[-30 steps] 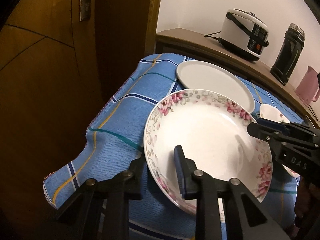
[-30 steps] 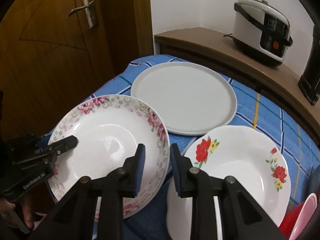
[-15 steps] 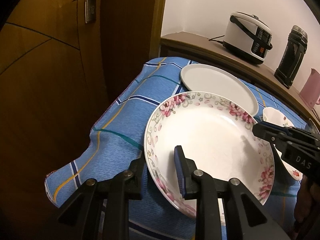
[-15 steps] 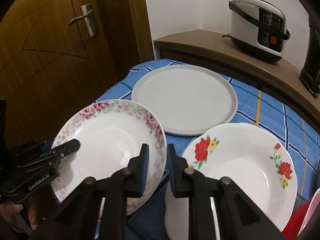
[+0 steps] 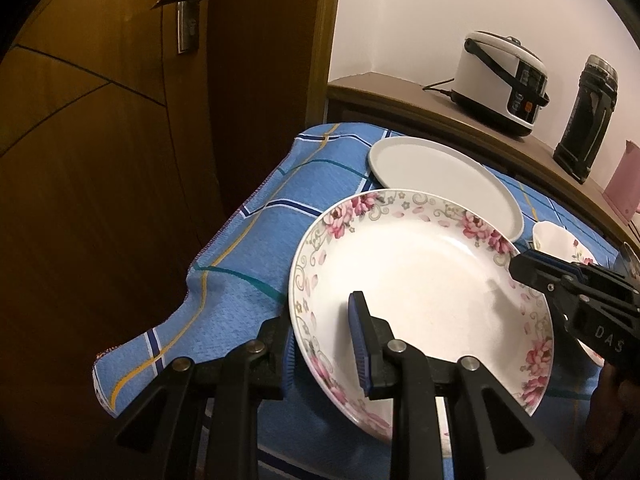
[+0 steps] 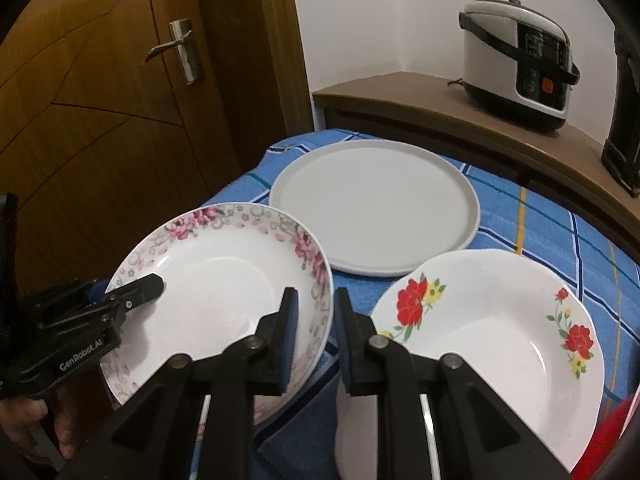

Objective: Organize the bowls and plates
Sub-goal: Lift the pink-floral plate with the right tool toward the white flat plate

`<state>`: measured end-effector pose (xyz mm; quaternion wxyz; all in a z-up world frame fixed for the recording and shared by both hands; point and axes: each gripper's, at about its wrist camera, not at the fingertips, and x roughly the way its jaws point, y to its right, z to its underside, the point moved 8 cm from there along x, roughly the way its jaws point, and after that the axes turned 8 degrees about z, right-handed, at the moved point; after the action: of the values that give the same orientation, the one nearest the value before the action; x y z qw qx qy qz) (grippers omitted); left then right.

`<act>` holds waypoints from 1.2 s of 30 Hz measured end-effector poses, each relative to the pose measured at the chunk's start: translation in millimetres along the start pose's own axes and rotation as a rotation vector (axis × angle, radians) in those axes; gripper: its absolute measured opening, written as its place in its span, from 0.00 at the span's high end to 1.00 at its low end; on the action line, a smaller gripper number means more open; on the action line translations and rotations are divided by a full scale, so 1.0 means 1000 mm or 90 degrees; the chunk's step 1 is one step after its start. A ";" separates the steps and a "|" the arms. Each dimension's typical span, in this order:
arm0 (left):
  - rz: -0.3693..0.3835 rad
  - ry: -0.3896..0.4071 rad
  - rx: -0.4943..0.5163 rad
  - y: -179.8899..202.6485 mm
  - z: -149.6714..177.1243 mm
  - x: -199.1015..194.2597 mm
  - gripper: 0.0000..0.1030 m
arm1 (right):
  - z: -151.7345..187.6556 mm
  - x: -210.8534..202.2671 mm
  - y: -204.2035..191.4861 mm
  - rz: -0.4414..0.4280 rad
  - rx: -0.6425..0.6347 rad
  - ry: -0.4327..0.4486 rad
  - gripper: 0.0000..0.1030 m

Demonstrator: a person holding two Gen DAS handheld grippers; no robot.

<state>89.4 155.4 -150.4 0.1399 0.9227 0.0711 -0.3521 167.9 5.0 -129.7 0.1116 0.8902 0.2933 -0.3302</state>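
Note:
A deep plate with pink flowers (image 5: 420, 280) is lifted above the blue checked tablecloth (image 5: 248, 248). My left gripper (image 5: 322, 340) is shut on its near-left rim. My right gripper (image 6: 314, 332) is shut on the opposite rim of the same plate (image 6: 216, 280). Each gripper shows in the other's view, the right one (image 5: 560, 284) and the left one (image 6: 120, 300). A flat grey plate (image 6: 372, 204) lies behind on the cloth. A red-flowered deep plate (image 6: 492, 332) lies to the right.
A wooden door (image 6: 100, 100) stands at the left. A wooden counter (image 6: 440, 108) behind the table bears a rice cooker (image 6: 520, 60), a dark flask (image 5: 588, 108) and a pink jug (image 5: 624, 176). A red bowl edge (image 6: 608, 432) shows at the lower right.
Both grippers have risen with the pink-flowered plate held between them. The right gripper's jaws have closed tighter on its rim.

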 end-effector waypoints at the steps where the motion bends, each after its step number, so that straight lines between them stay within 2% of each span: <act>1: -0.001 0.003 0.002 0.000 0.000 0.000 0.74 | 0.000 0.000 0.000 0.000 -0.001 0.004 0.82; 11: -0.011 0.026 -0.013 -0.010 -0.007 0.001 0.74 | -0.002 -0.005 -0.001 -0.038 0.015 0.029 0.83; 20: -0.035 0.053 0.010 -0.008 -0.022 -0.002 0.74 | -0.003 -0.012 0.000 -0.049 0.026 0.053 0.83; 36: -0.028 0.086 0.052 0.015 -0.047 -0.002 0.74 | -0.012 -0.027 0.017 -0.014 0.040 0.086 0.83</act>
<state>120.9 155.6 -112.3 0.0896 0.9474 0.0863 -0.2948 167.4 -16.5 -103.0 0.0601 0.9101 0.2997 -0.2798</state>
